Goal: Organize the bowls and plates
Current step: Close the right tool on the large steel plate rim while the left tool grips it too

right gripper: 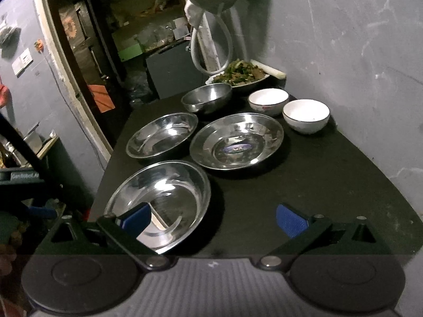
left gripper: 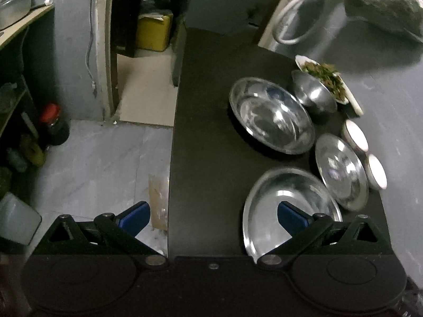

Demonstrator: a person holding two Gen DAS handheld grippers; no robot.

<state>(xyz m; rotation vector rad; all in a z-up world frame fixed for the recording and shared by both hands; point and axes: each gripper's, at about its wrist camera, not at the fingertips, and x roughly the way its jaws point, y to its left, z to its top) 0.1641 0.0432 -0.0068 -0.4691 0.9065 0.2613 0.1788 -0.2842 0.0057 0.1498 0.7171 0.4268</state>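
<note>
Black desk (right gripper: 304, 174) against grey wall: steel plates (right gripper: 236, 141) spread loose. Both hand-held grippers (left gripper: 213, 215) (right gripper: 213, 218) open, empty. Risk: nearest plate (right gripper: 161, 198) overhangs edge; nudge tips it off.

You have a black table (right gripper: 317, 171) filling mid-frame; three steel plates (right gripper: 236, 141) sit centre and lower left; a steel bowl (right gripper: 207, 97), two white bowls (right gripper: 306, 116) and a food dish (right gripper: 238, 78) rest toward the top.

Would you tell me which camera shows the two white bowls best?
The right wrist view: both white bowls show open interiors, side by side near the wall. The left wrist view catches them blurred, edge-on at the table's far side.
</note>
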